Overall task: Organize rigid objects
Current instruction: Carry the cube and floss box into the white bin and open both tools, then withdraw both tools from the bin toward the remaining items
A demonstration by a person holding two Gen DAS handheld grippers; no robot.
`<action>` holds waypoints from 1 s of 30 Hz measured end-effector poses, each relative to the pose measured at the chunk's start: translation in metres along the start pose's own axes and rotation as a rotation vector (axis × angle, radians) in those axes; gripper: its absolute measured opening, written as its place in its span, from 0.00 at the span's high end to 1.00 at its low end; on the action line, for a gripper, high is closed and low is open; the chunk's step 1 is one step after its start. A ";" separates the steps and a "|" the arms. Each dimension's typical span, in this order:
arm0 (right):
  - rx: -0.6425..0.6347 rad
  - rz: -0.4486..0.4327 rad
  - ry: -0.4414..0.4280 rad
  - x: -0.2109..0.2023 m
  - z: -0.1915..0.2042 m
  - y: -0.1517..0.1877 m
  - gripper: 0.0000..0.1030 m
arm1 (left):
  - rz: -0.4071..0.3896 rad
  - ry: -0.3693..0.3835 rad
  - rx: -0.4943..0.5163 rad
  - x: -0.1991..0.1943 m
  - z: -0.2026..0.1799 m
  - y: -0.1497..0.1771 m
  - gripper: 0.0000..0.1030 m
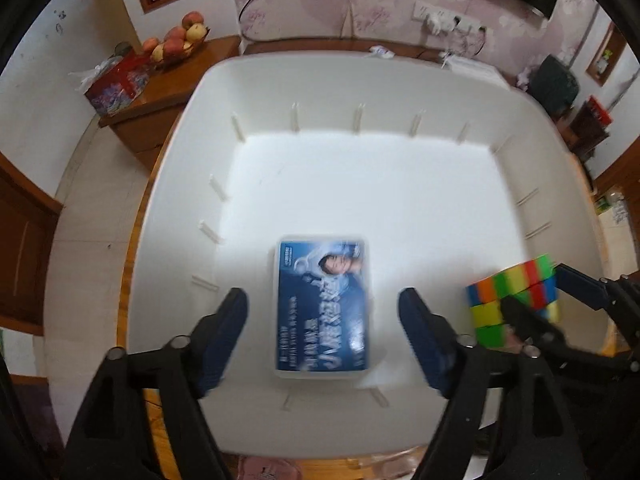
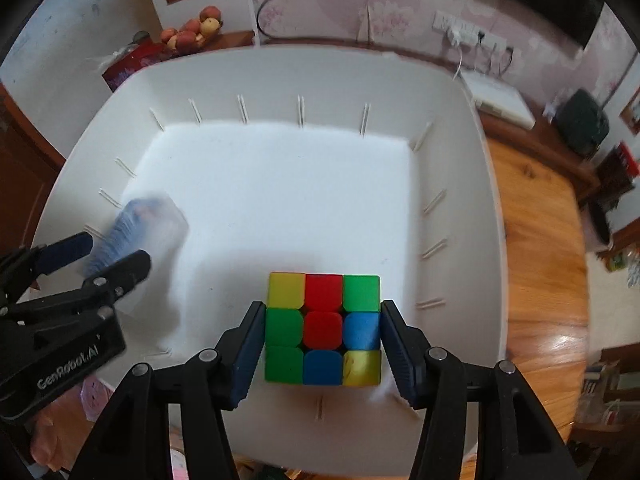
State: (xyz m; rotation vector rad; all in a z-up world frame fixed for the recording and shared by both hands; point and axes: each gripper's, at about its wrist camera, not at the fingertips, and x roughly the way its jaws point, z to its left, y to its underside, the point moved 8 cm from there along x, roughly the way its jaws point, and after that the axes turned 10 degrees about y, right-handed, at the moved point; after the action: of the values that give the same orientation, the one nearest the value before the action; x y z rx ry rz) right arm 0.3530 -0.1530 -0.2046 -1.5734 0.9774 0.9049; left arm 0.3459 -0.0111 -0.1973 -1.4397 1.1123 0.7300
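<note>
Puzzle cube (image 2: 323, 329) sits clamped between the right gripper (image 2: 323, 344) fingers over the white bin (image 2: 460, 152) — card box (image 1: 322, 306), long axis pointing away, lies beneath the open left gripper (image 1: 323, 332).

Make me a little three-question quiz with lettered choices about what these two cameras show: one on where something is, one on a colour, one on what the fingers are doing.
1. Where does the blue card box lie?
A. in the white bin
B. on the wooden shelf
C. on top of the cube

2. What colour is the middle square of the puzzle cube face turned to the right camera?
A. white
B. red
C. orange

3. What are the left gripper fingers doing?
A. squeezing the cube
B. pinching the bin wall
C. spread apart, clear of the box

Key: 1 A, it rests on the bin floor; 2 B, red centre tile; 3 C, gaps show on both sides.
</note>
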 end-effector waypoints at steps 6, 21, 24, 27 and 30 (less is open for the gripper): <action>0.021 -0.075 -0.019 -0.033 0.000 0.000 0.34 | -0.058 0.045 0.002 -0.034 -0.005 -0.009 0.18; 0.125 -0.269 -0.102 -0.157 -0.026 0.053 0.34 | -0.175 0.119 0.077 -0.152 -0.018 0.043 0.18; 0.155 -0.332 -0.112 -0.183 -0.037 0.066 0.34 | -0.198 0.124 0.092 -0.176 -0.022 0.055 0.18; 0.189 -0.398 -0.125 -0.209 -0.047 0.078 0.34 | -0.212 0.107 0.114 -0.200 -0.027 0.067 0.18; 0.215 -0.443 -0.133 -0.231 -0.055 0.089 0.34 | -0.246 0.108 0.120 -0.221 -0.029 0.077 0.18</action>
State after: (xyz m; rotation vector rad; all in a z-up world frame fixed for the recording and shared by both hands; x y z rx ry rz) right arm 0.1861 -0.1853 -0.0165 -1.4455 0.5763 0.5658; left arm 0.1903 0.0170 -0.0220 -1.4939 1.0206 0.4094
